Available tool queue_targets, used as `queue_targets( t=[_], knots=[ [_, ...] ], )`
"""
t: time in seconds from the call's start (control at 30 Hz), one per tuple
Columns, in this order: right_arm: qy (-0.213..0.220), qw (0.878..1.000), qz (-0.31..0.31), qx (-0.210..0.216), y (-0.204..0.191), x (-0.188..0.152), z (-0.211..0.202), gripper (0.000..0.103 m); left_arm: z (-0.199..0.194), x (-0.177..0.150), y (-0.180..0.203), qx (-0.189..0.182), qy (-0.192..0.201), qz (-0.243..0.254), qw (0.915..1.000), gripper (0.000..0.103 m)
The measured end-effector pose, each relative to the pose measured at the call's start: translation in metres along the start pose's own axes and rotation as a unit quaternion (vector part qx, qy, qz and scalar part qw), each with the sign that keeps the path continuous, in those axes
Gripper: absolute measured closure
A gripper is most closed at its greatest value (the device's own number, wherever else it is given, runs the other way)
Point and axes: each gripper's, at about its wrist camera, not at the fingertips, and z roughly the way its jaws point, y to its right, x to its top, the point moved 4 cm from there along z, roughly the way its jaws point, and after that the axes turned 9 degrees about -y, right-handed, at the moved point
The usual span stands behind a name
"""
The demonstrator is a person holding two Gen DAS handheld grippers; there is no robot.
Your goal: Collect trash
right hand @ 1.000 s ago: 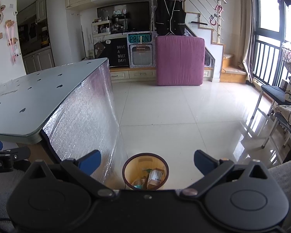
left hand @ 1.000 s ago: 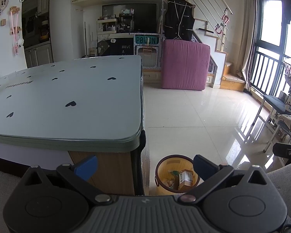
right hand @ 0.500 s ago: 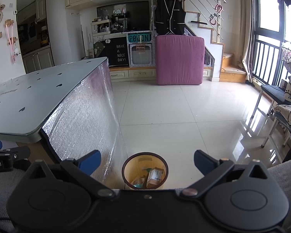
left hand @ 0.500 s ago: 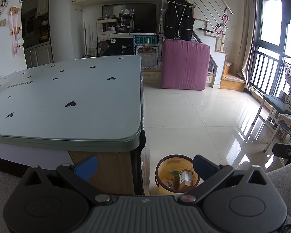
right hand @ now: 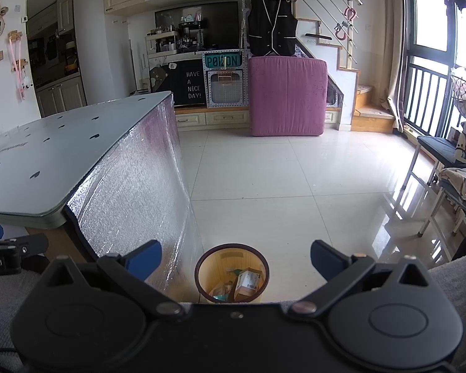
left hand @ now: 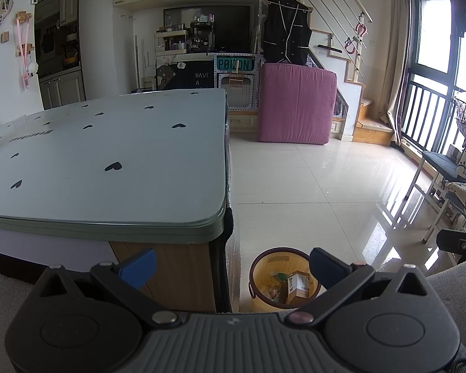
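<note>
Left wrist view looks over the left gripper (left hand: 232,262), whose blue-tipped fingers (left hand: 138,262) stand wide apart with nothing between them. Beyond them a table (left hand: 108,161) with a pale top printed with small black hearts fills the left half, and its wooden end panel (left hand: 174,273) shows below the rim. On the tiled floor (left hand: 310,192), just beside the table's near corner, stands a round yellow bin (left hand: 261,298) with a dark rim. Inside it lies trash: a small cardboard box (left hand: 298,286) with a white label, plus paper scraps that are too small to tell apart.

Right wrist view shows the right gripper (right hand: 235,258) with its fingers (right hand: 146,256) likewise spread and empty. The bin (right hand: 231,275) sits on the floor directly between the two tips, and the box (right hand: 248,281) rests in it toward the right side. A silvery foil sheet (right hand: 139,192) covers the table's (right hand: 62,155) side and comes down near the bin. Part of the left gripper (right hand: 9,248) pokes in at the left edge.

Farther back a pink mattress (right hand: 287,96) leans upright by the stairs (right hand: 366,105), with a black vest (right hand: 271,28) hanging above it. Chairs (right hand: 444,168) stand near the window (right hand: 431,31) on the right.
</note>
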Motion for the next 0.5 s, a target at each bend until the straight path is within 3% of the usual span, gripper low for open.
queue_targets(
  t=[0.5],
  knots=[
    [0.000, 1.000, 0.000, 0.000, 0.0010, 0.0008, -0.0005, 0.000, 0.0005, -0.0007, -0.0003, 0.001, 0.000, 0.001, 1.0000, 0.000]
  ],
)
